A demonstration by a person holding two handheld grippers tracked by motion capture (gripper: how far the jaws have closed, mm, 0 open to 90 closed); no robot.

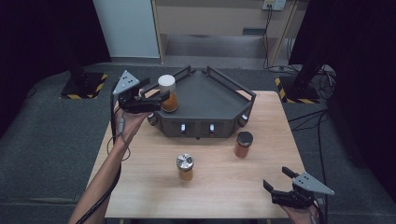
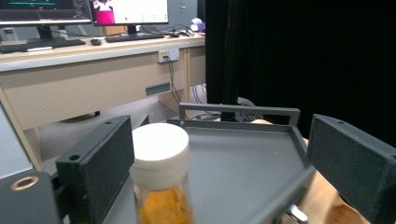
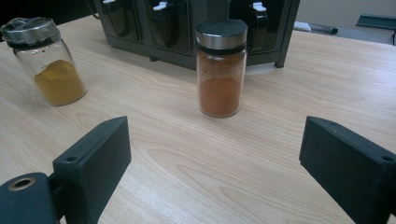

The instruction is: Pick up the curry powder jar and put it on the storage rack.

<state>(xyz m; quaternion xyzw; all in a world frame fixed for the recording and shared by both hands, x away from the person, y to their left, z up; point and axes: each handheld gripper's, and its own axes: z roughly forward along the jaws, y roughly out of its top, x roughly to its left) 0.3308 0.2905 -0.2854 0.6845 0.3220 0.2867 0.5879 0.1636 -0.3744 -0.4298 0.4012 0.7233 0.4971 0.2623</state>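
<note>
Light wooden tabletop (image 1: 219, 186), bearing a dark grey angular metal rack (image 1: 205, 105). On the rack's left corner, a white-capped glass jar of orange powder (image 1: 168, 93), between the spread left tongs (image 1: 161, 100), just beside one pad, not pinched. Nearer, black-lidded (image 1: 243, 144) and silver-lidded (image 1: 185, 167) spice jars. Right tongs (image 1: 276, 179) released, empty.

The white-lidded jar (image 1: 167, 93) holds orange-yellow powder. The dark grey tray (image 1: 210, 95) stands on the pale wood-grain worktop (image 1: 261, 163). The black-capped jar (image 1: 243, 144) holds rust-orange powder, and the silver-capped jar (image 1: 185, 167) holds mustard-yellow powder. Both hand-held grippers (image 1: 158, 99) (image 1: 278, 180) are black with grey plates.
</note>
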